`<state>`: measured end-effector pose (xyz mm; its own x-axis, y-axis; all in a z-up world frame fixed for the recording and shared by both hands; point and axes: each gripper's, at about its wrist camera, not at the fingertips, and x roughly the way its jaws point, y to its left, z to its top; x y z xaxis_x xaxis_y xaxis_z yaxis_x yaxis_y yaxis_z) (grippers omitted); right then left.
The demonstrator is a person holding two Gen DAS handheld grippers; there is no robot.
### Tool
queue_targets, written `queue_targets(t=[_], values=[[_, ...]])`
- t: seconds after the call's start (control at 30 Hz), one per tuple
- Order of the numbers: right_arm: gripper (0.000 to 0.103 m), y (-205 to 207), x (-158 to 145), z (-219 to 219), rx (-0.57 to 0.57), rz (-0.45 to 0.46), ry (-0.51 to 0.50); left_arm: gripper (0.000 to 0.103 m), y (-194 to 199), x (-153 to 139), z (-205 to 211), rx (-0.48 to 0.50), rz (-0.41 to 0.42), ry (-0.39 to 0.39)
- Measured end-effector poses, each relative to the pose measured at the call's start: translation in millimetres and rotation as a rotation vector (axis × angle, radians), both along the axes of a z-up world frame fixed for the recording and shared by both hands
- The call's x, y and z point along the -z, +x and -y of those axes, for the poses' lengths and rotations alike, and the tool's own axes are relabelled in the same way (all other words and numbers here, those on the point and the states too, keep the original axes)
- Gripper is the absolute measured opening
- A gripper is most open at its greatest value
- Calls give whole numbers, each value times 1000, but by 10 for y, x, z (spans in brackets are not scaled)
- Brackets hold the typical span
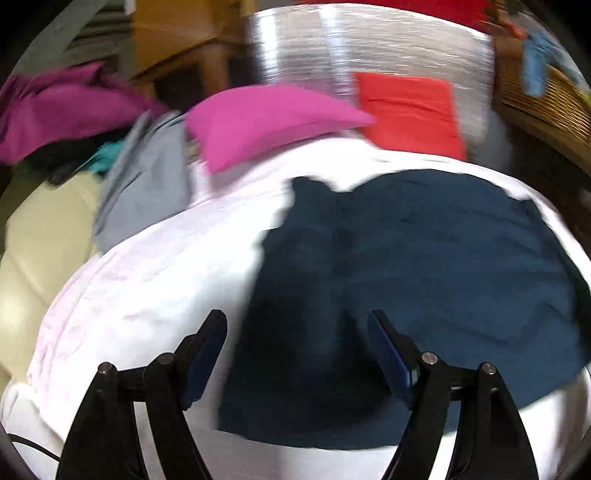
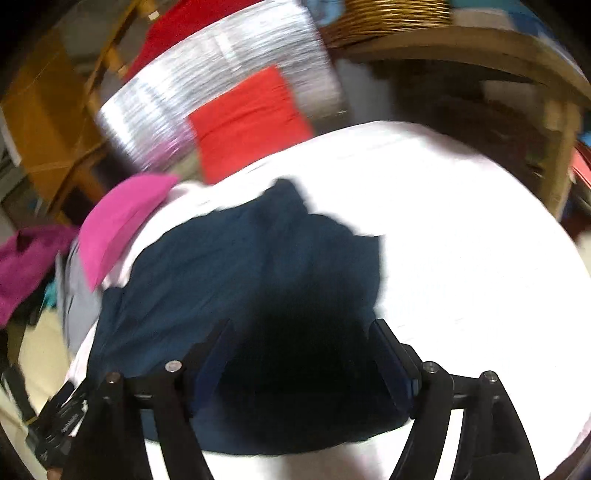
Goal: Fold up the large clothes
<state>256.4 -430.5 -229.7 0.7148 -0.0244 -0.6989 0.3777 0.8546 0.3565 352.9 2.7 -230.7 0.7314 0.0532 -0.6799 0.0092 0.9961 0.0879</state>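
A dark navy garment lies spread on a white-covered table. My left gripper is open and empty, hovering above the garment's left near edge. In the right wrist view the same navy garment lies rumpled on the white table. My right gripper is open and empty just above its near part. Both views are motion-blurred.
A folded pink cloth and a grey cloth lie at the table's far left. A red folded cloth rests on a silver surface behind. A magenta pile is left; a wicker basket on a wooden shelf is right.
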Motion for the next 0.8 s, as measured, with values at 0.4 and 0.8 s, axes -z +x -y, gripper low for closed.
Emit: queue_targets(t=[0.4,0.8], values=[[36,298,461,264,-14,-96,154,79,442,439,-465,-47,-204,-242],[70,-24,135,-89,57,-63,-38,79,-163,10,-96,-56,-78,37]])
